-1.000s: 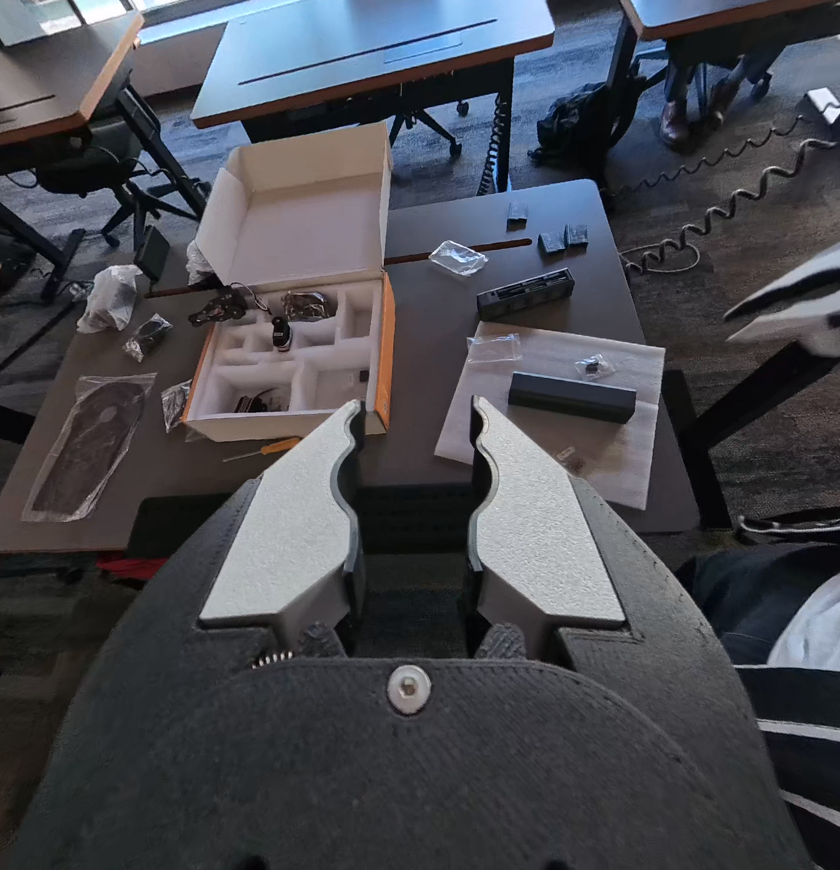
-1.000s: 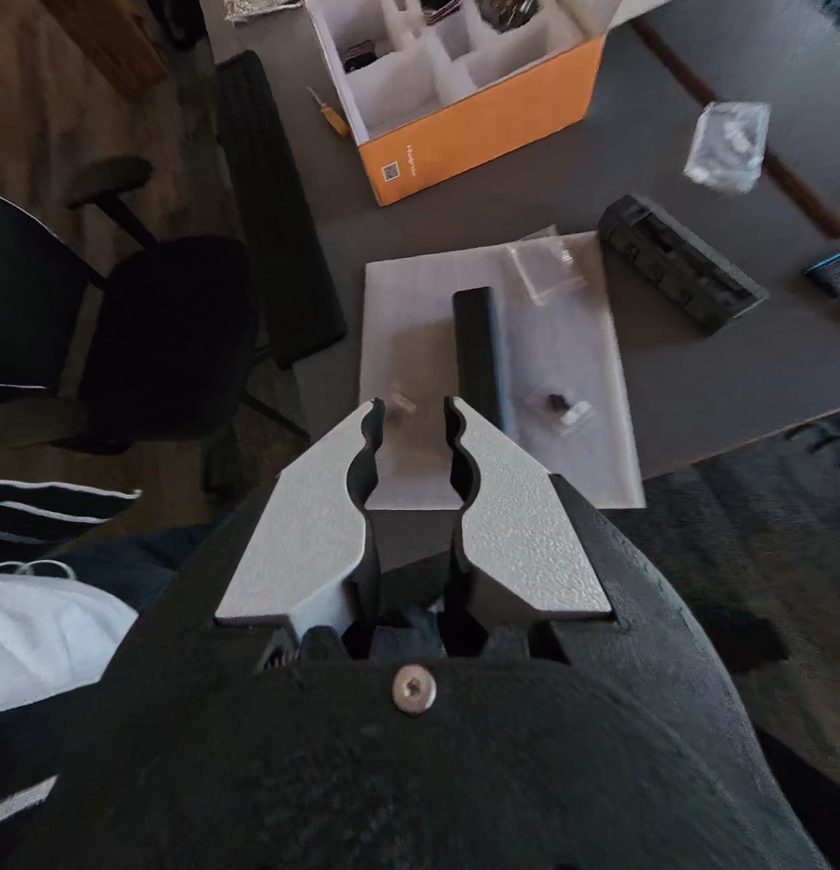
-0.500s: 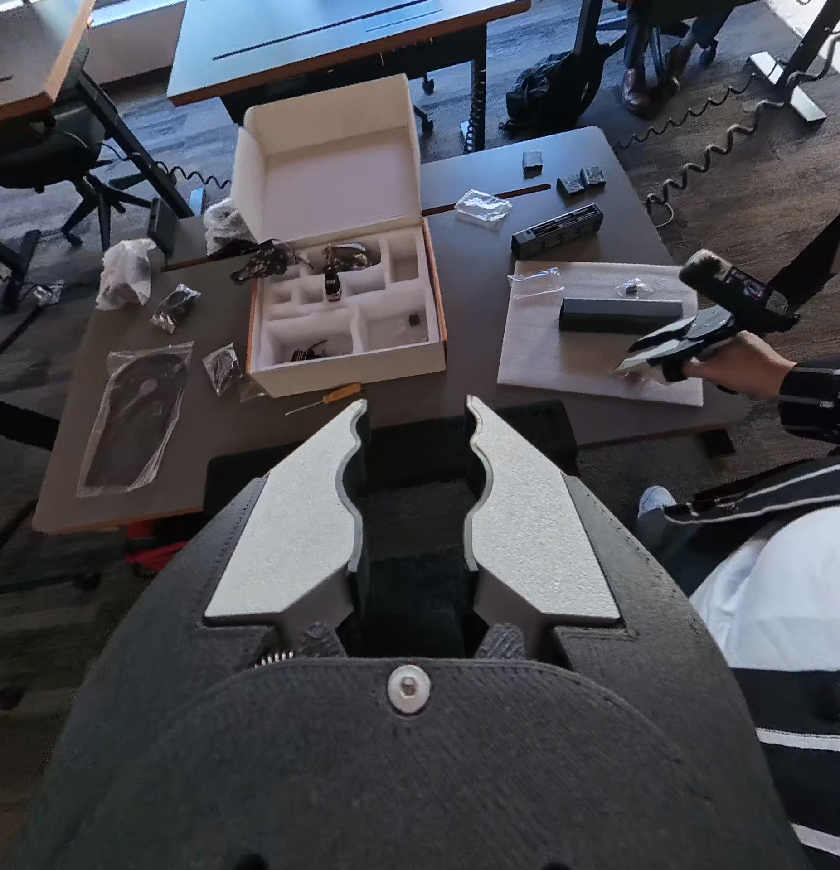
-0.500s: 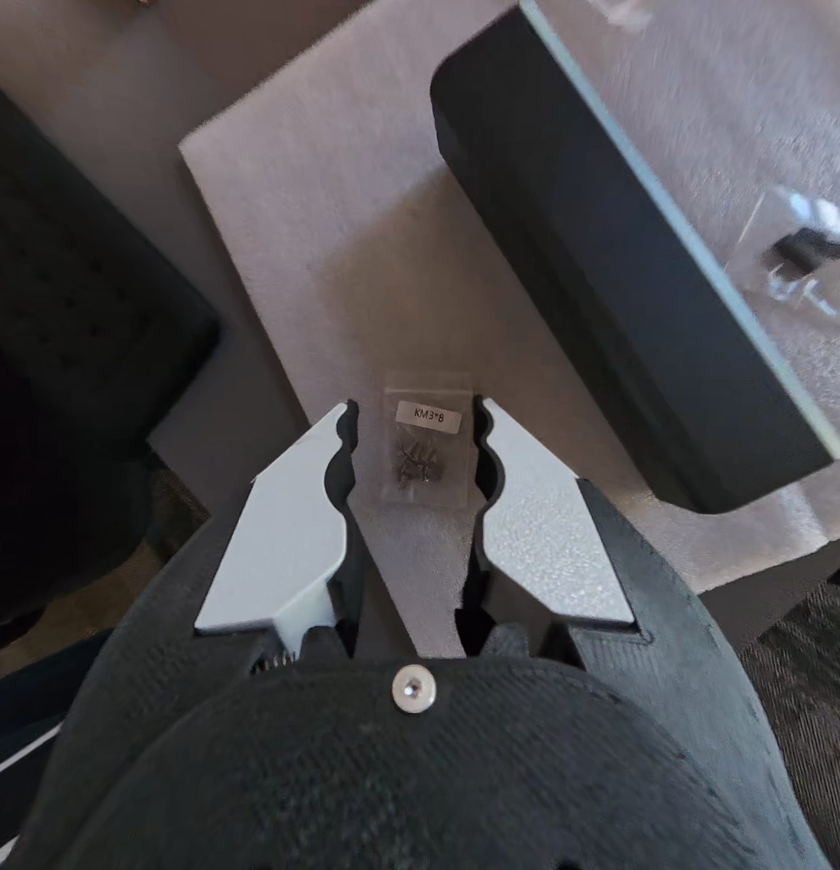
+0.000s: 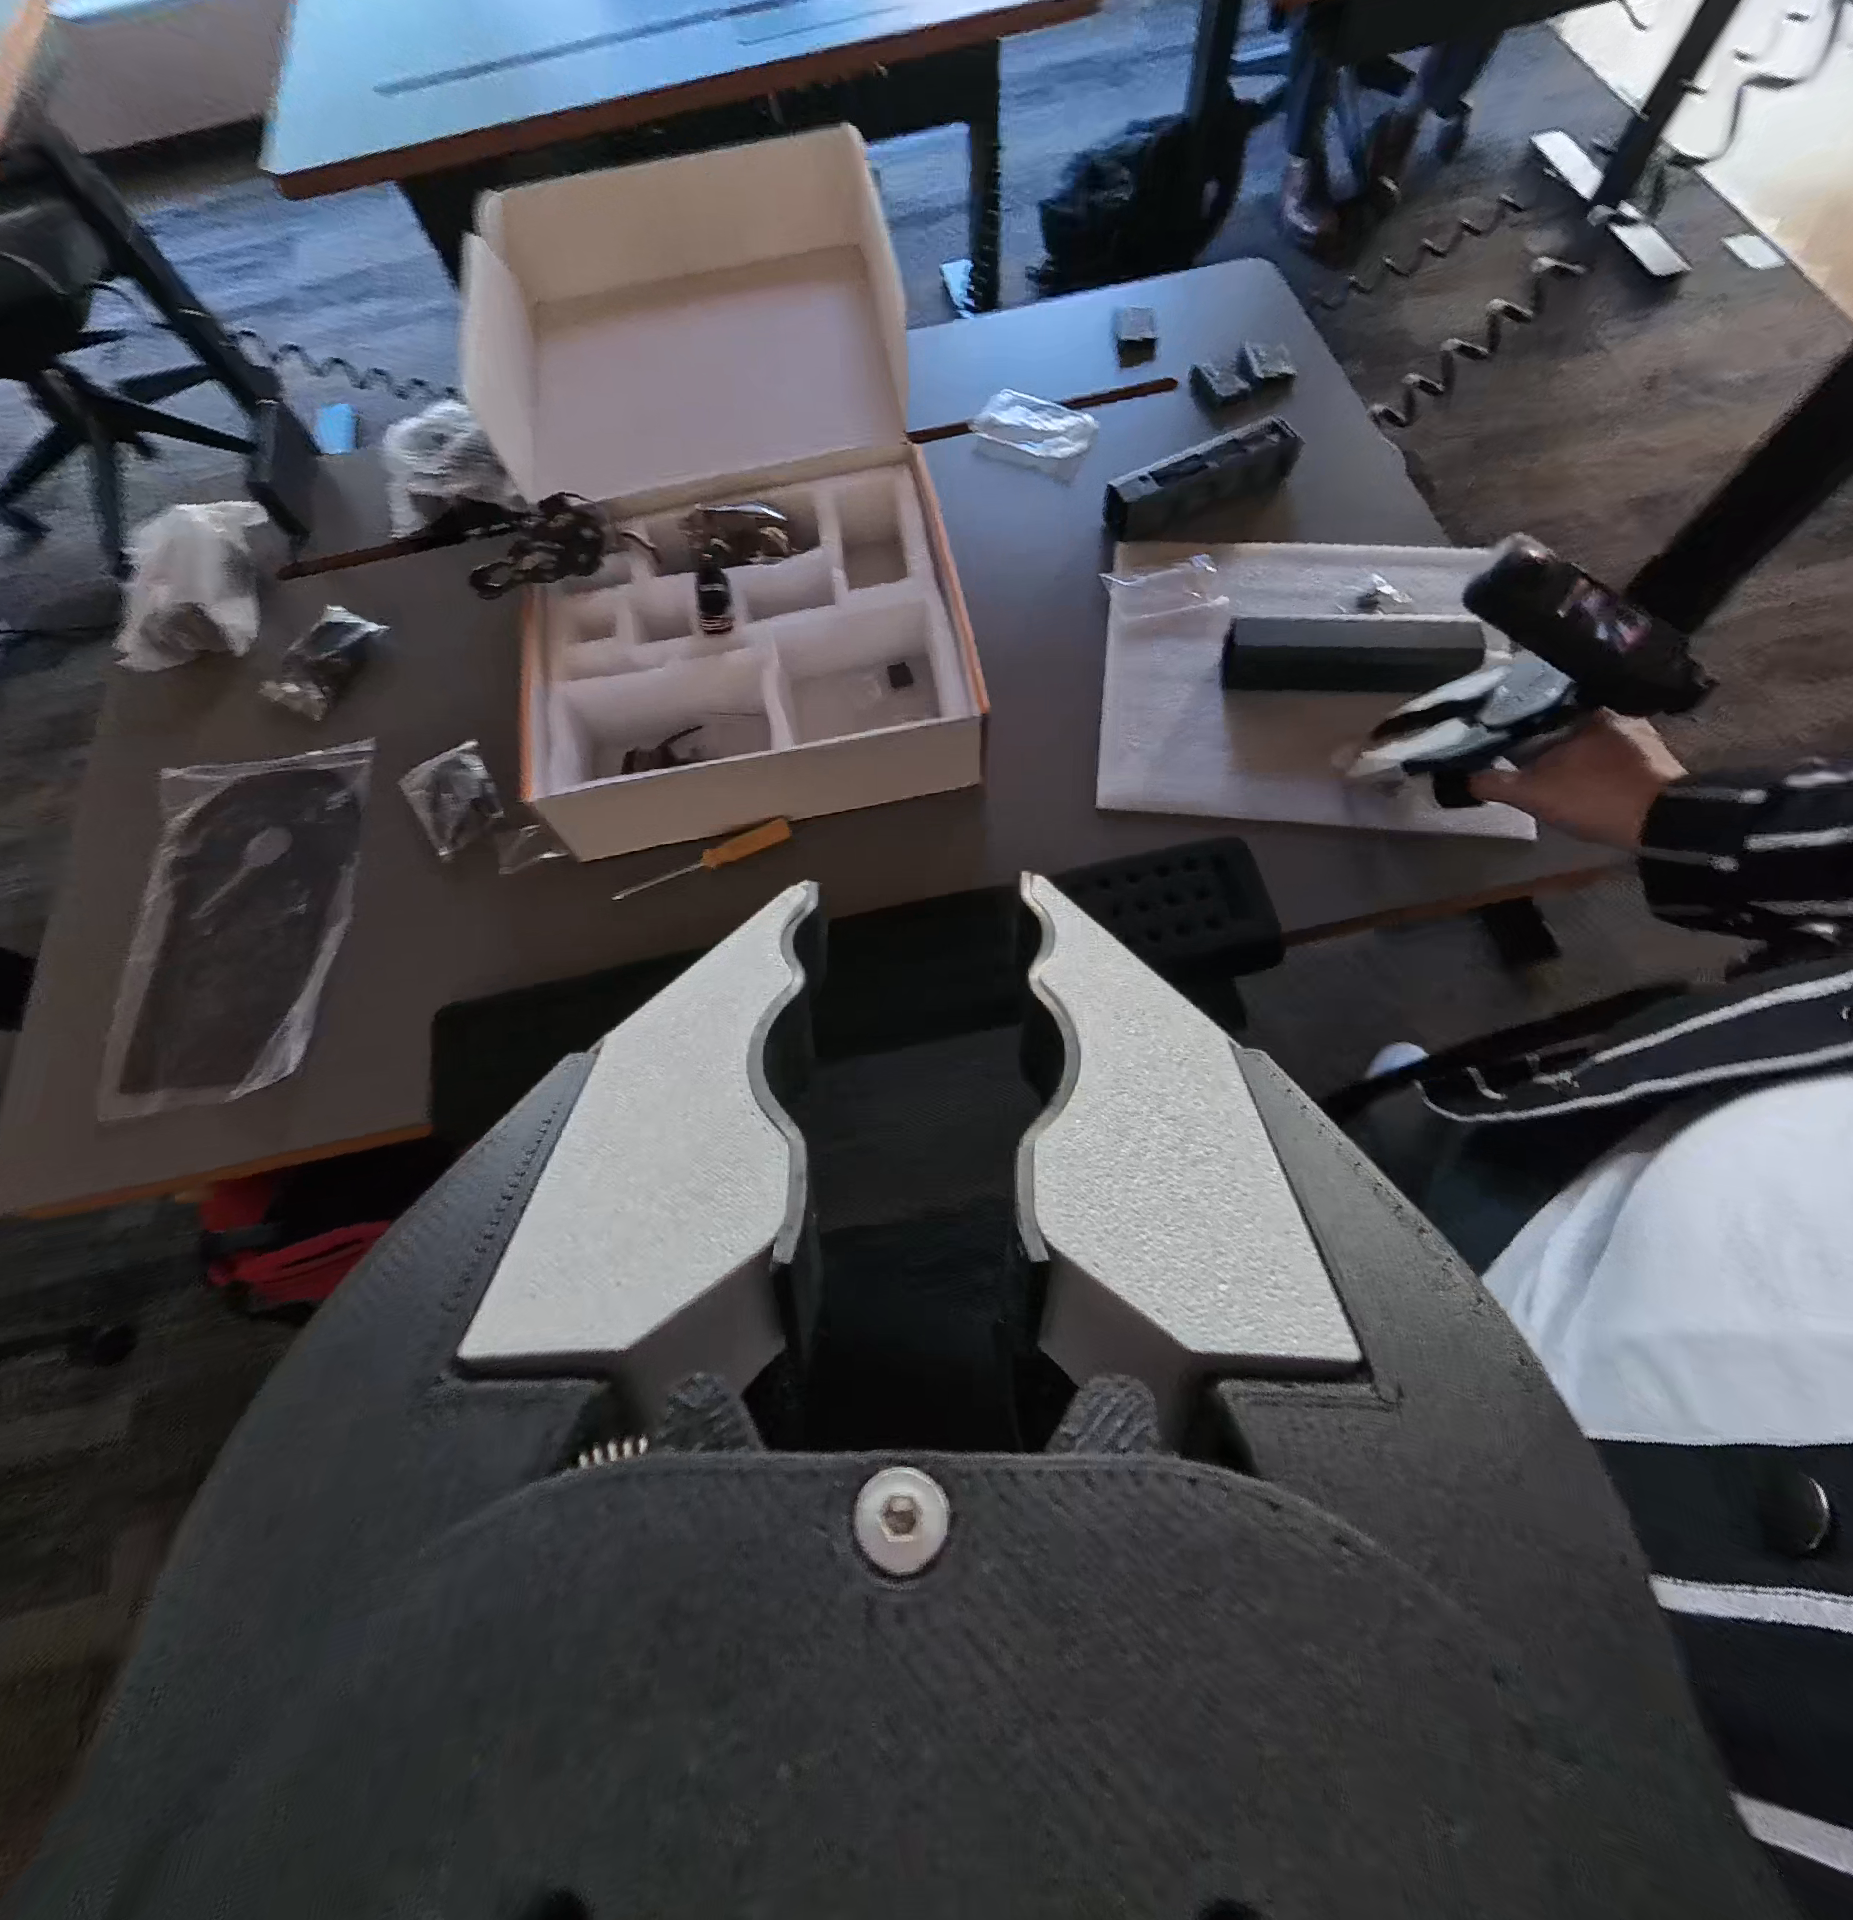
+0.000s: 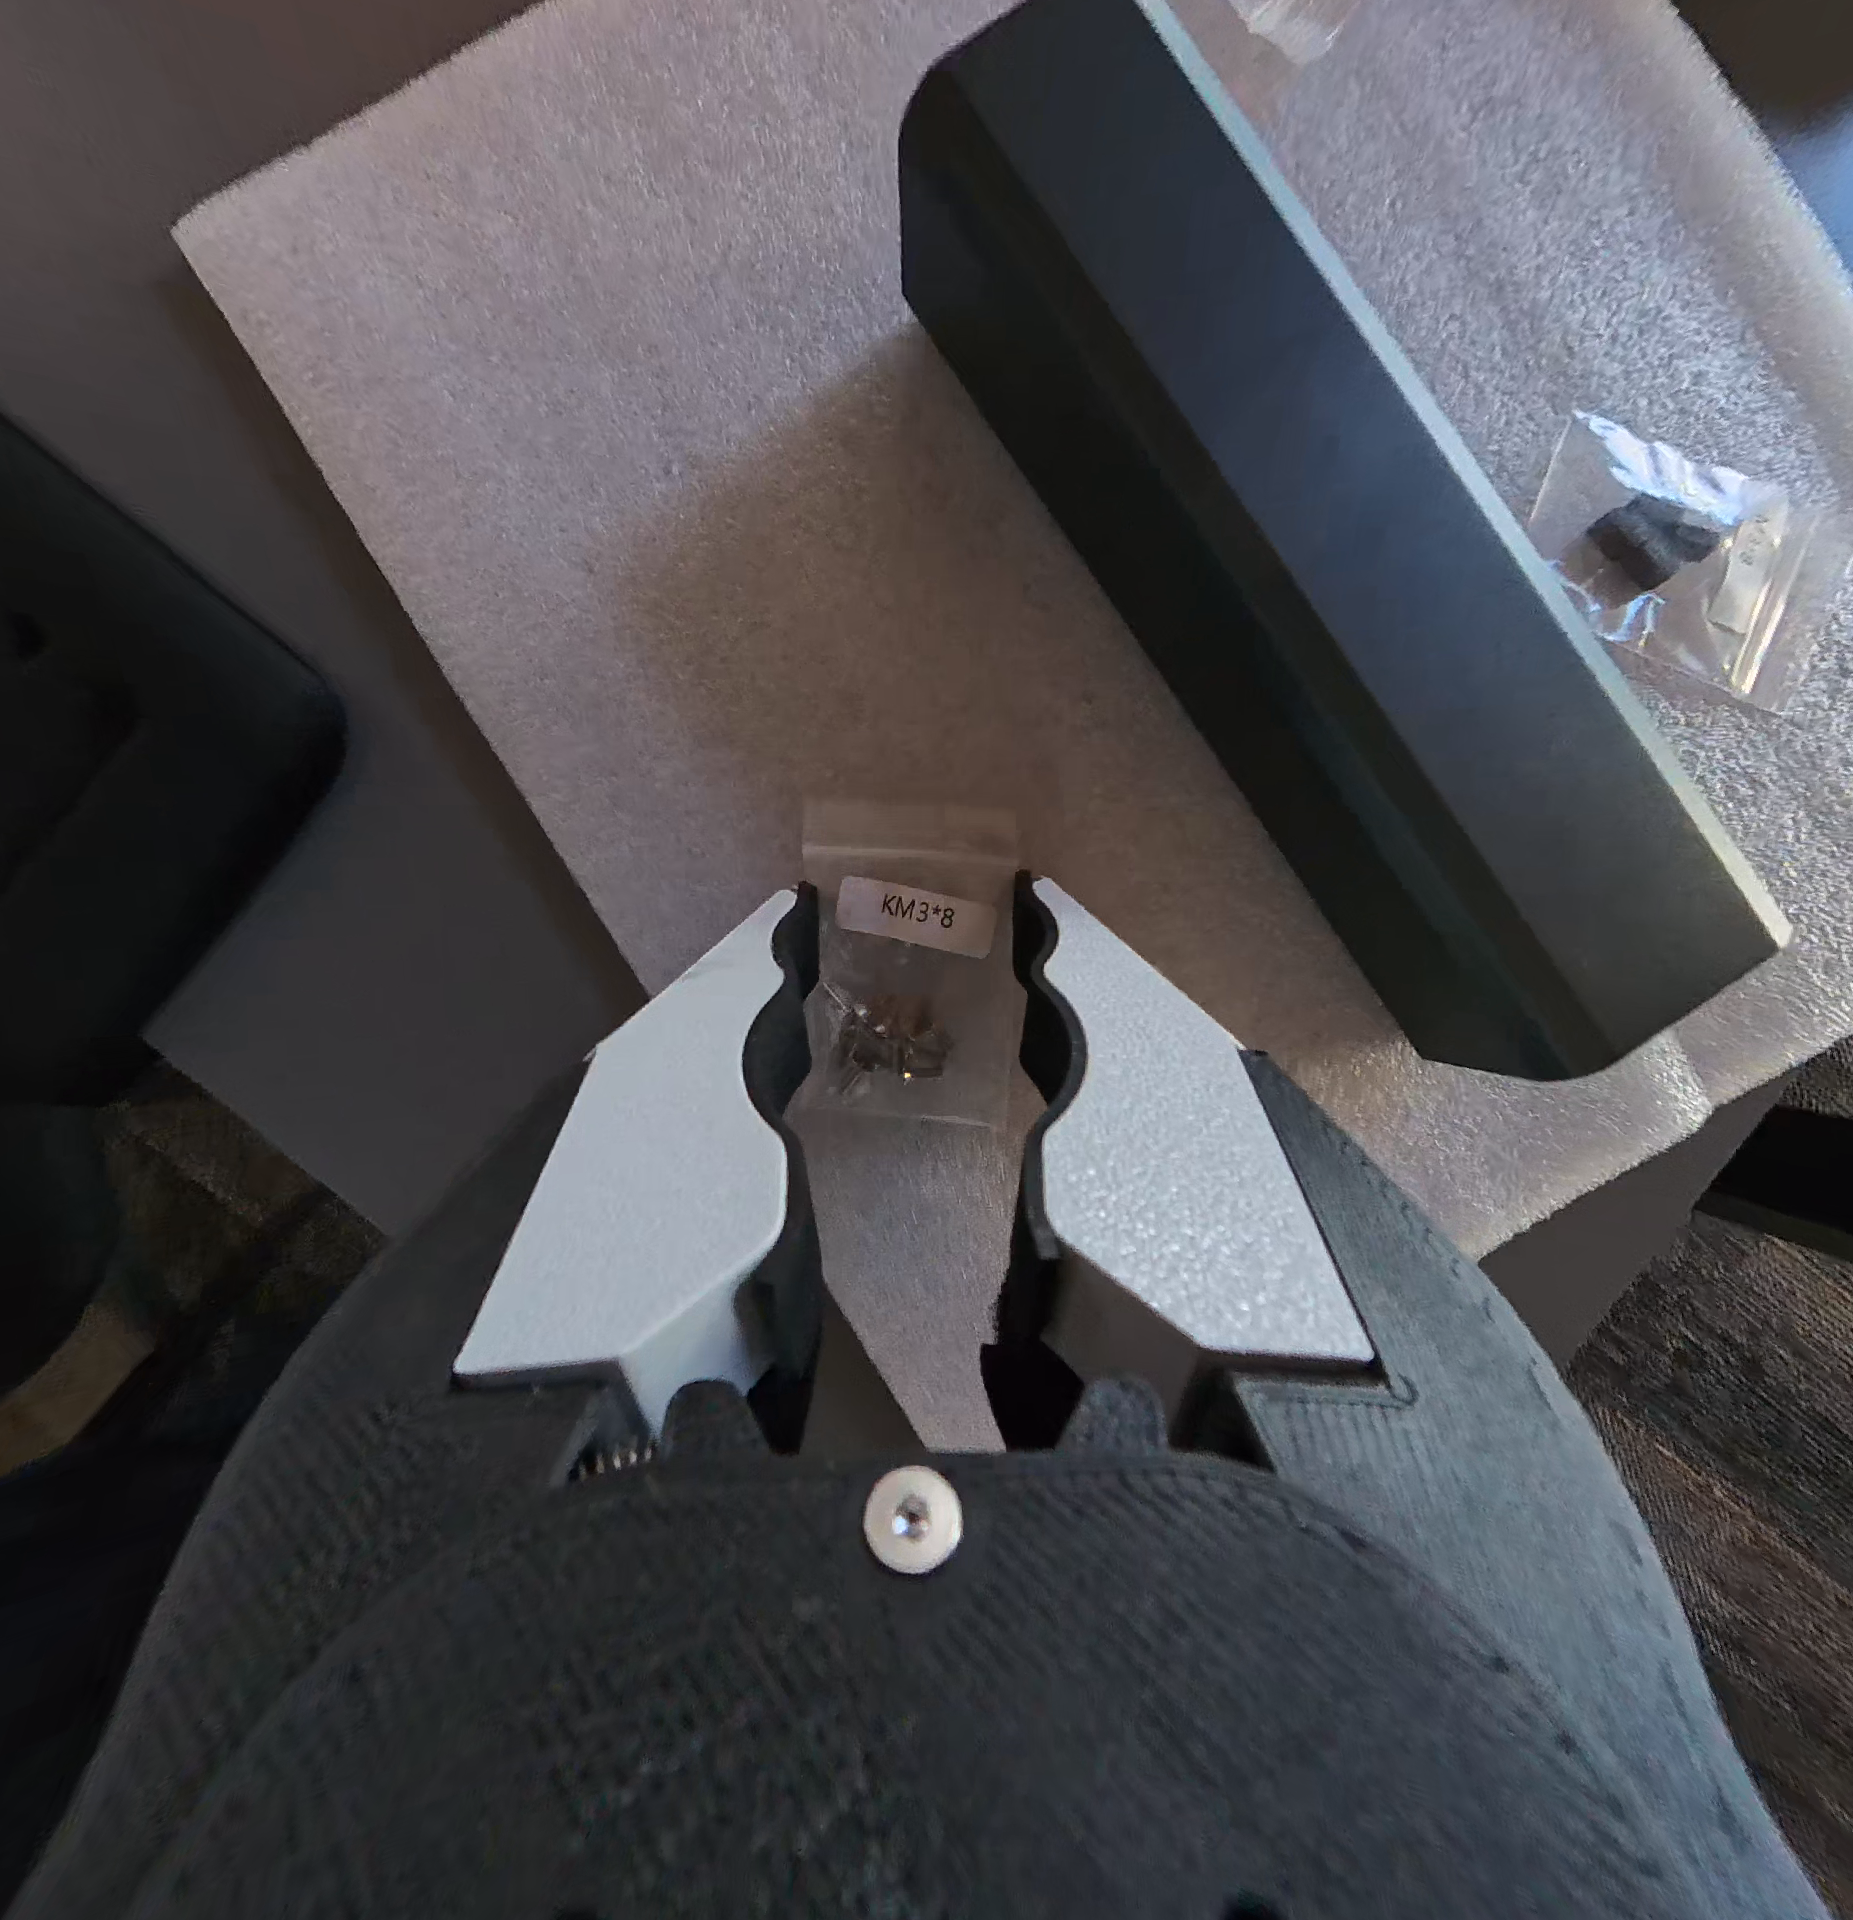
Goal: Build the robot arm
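This is an office or shared workroom. Dark desks with wood-coloured edges stand in rows on grey carpet (image 5: 1587,436), the near desk (image 5: 1026,582) set in front of another desk (image 5: 631,73) beyond it. A black swivel chair (image 5: 60,343) on castors stands far left, and coiled cables (image 5: 1462,301) trail over the floor at the far right. A black bag (image 5: 1130,208) sits under the far desk.

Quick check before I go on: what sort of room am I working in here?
Probably an office or lab workspace: rows of dark wood-edged desks, a black wheeled office chair, carpeted floor, and an open white cardboard kit box with foam compartments among bagged small parts.
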{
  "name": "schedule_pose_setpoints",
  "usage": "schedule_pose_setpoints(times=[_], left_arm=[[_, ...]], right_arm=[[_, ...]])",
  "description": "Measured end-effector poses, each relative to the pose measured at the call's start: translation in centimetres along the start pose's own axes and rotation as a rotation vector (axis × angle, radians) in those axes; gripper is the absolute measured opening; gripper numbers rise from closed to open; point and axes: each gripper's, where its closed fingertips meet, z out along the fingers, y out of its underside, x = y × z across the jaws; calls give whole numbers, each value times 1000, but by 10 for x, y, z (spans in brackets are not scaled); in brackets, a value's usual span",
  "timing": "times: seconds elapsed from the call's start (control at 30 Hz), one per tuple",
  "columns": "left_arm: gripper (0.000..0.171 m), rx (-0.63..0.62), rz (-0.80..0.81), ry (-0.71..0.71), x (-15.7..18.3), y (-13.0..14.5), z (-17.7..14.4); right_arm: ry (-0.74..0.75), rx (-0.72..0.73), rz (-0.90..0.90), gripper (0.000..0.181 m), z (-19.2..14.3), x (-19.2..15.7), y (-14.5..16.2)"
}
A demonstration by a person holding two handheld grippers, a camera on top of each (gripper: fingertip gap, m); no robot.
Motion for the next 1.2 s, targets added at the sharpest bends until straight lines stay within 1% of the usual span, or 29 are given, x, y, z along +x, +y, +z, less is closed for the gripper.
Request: schedule_pose_setpoints(times=[0.07,0.13,0.2,0.27,0.3,0.37,0.43,0.5,0.57,0.63,0.73,0.83,0.93,1.0,1.07,1.1,1.13,1.17,1.2], left_arm=[[36,-34,17,83,12,6,26],[37,-70,19,197,31,15,62],[39,-116,-17,356,59,27,110],[31,-154,-66,522,91,40,164],[27,-188,-93,588,106,48,192],[29,-259,-154,706,137,64,249],[32,-316,-231,782,163,76,303],[32,-371,-328,838,185,84,348],[31,-400,-417,870,203,85,385],[28,-430,-443,876,218,89,415],[28,-461,-458,933,244,92,436],[32,-493,-470,992,269,97,439],[38,-501,-484,1023,284,101,439],[33,-515,-479,1025,288,105,441],[26,-543,-424,1028,291,112,442],[19,-557,-389,1037,292,116,441],[6,-564,-365,1058,294,117,440],[0,-570,-352,1064,293,118,440],[0,-566,-346,1062,291,118,441]], right_arm=[[-1,47,-14,38,-3,-1,-6],[-23,104,-32,38,-6,-4,-13],[-38,156,-62,38,-8,-7,-18],[-64,202,-87,38,-10,-11,-23],[-74,223,-97,38,-11,-13,-25],[-97,263,-111,38,-12,-16,-30],[-129,303,-127,38,-14,-20,-35],[-156,317,-145,38,-15,-24,-37],[-166,337,-176,38,-15,-25,-39],[-166,351,-218,39,-14,-23,-40],[-192,377,-223,39,-14,-21,-42],[-215,385,-211,39,-12,-17,-45],[-227,384,-208,38,-9,-18,-45],[-228,377,-209,38,-7,-20,-46],[-215,361,-217,38,-4,-21,-48],[-211,352,-216,38,-2,-21,-50],[-211,336,-216,38,-1,-23,-50],[-199,322,-221,39,1,-24,-51],[-181,315,-230,39,1,-25,-53]])
